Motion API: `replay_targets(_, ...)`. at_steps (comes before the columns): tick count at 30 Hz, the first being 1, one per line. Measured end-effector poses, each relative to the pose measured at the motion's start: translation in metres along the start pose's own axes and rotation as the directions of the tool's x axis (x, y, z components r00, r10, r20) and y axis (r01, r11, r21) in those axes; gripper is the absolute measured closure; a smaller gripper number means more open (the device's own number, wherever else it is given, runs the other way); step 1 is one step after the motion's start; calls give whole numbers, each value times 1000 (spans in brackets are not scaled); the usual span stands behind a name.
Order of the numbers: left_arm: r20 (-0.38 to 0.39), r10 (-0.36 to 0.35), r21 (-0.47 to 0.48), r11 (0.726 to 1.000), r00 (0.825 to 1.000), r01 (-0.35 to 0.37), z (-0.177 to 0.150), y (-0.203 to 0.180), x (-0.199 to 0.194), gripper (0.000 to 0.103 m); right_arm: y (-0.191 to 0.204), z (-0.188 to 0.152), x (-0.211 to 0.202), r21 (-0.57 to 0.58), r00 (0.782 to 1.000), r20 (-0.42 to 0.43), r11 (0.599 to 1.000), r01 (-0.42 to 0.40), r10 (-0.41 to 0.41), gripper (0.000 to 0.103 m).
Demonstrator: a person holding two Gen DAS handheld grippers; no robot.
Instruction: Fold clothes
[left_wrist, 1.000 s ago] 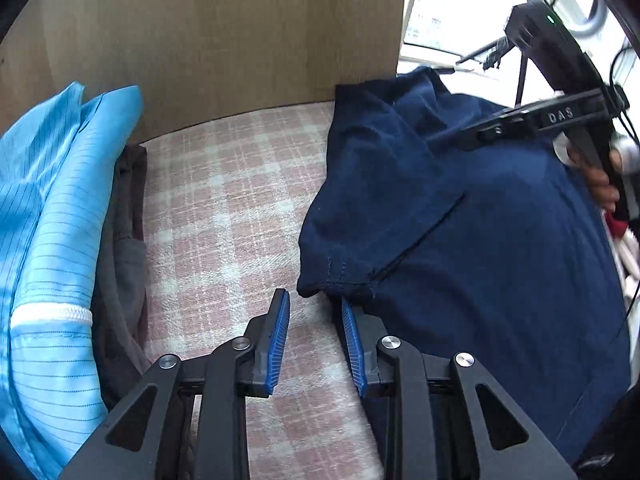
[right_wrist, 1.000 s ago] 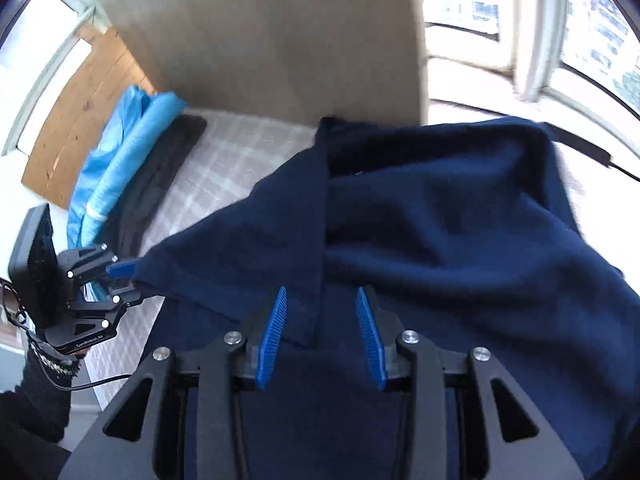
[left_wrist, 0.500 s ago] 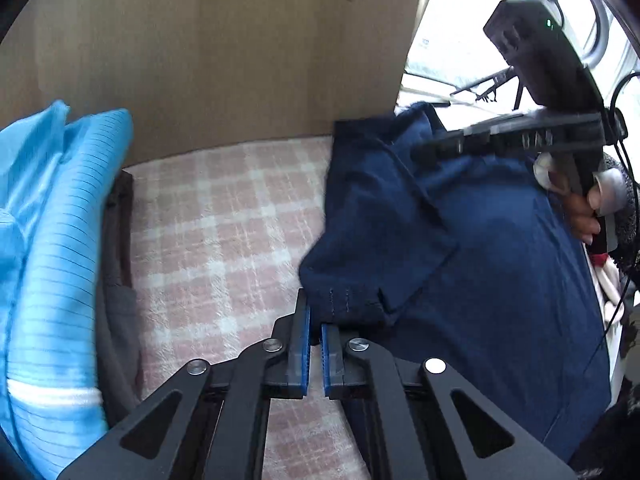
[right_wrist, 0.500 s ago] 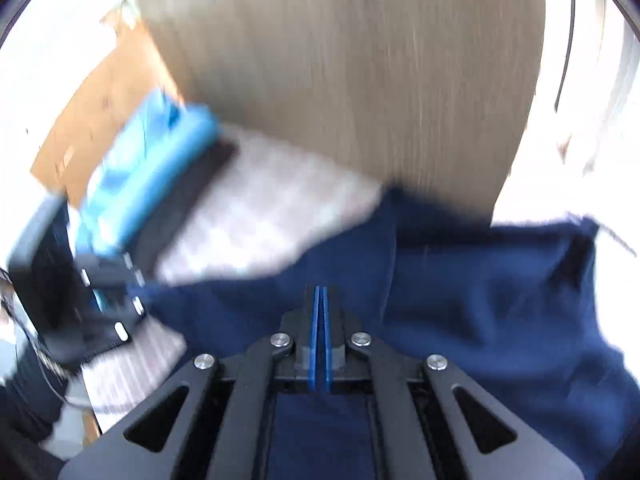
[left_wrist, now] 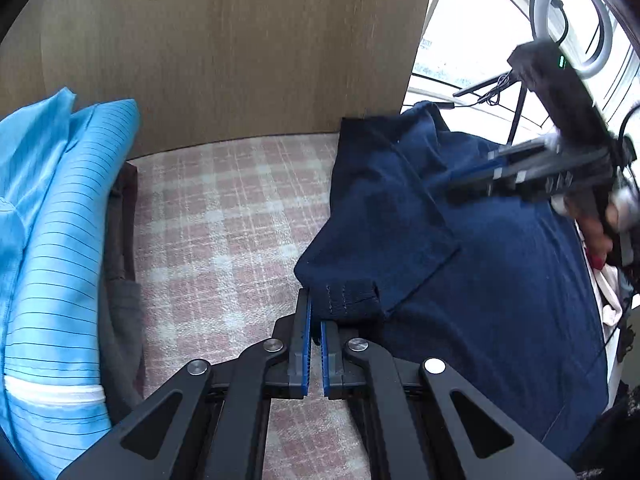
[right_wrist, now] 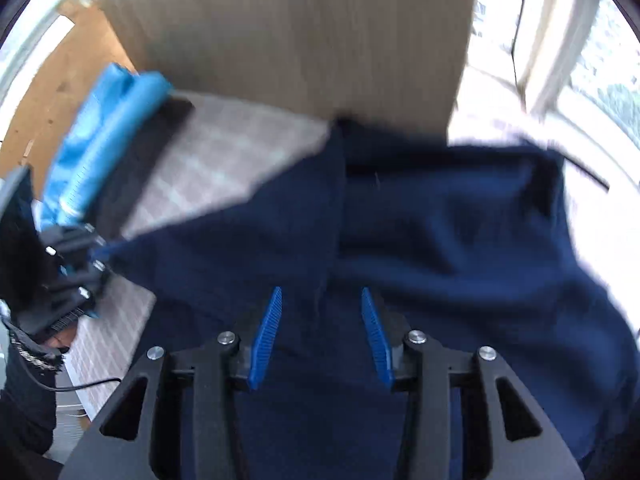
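Note:
A navy blue shirt (left_wrist: pixel 500 280) lies spread on the right half of a pink checked cover (left_wrist: pixel 224 220). My left gripper (left_wrist: pixel 315 312) is shut on the stitched hem of its sleeve (left_wrist: pixel 348 294), at the shirt's left edge. From the right wrist, the sleeve (right_wrist: pixel 224 248) stretches out leftward to the left gripper (right_wrist: pixel 94 254). My right gripper (right_wrist: pixel 322 292) is open just above the shirt (right_wrist: pixel 460 248) near a fold line, with nothing between its blue pads (right_wrist: pixel 266 336). In the left wrist view the right gripper (left_wrist: pixel 460 184) is blurred, with a hand (left_wrist: pixel 596 228) holding it.
A light blue striped garment (left_wrist: pixel 60 220) lies piled over a dark grey one (left_wrist: pixel 120 320) at the left. A wooden panel (left_wrist: pixel 240 60) closes the far side. Beyond the shirt are a window and a ring light (left_wrist: pixel 572 20). White cloth (left_wrist: pixel 610 292) sits at the right edge.
The left gripper shut on the sleeve hem and has kept hold. The right gripper was shut half a second ago and is open again, lower over the shirt.

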State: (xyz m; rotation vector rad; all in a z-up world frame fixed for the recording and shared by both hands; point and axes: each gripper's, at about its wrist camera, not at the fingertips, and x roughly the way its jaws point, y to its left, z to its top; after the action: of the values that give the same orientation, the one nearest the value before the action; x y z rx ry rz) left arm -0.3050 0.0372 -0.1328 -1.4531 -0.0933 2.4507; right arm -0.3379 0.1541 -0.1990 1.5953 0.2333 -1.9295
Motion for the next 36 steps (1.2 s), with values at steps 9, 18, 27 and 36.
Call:
replay_targets(9,-6,-3,-29,1000,1000,3,2,8,5,100,30,0,15,-165,996,81,986,-16,30,101)
replay_targets(18,88,-18,-132,991,996,29,11,31,-16,100,57,80,-31,-197,969,234,980,-33,79,102)
replay_targets(27,109,-11,-119,993,994,24,3,22,-19,100,81,129,-49,-251,955,290,968,22,54,102)
replay_targets(36,48,-160,6,987,986,160,2,-28,-6,100,6,68,-73,-113,974,225,994,-4,30,102)
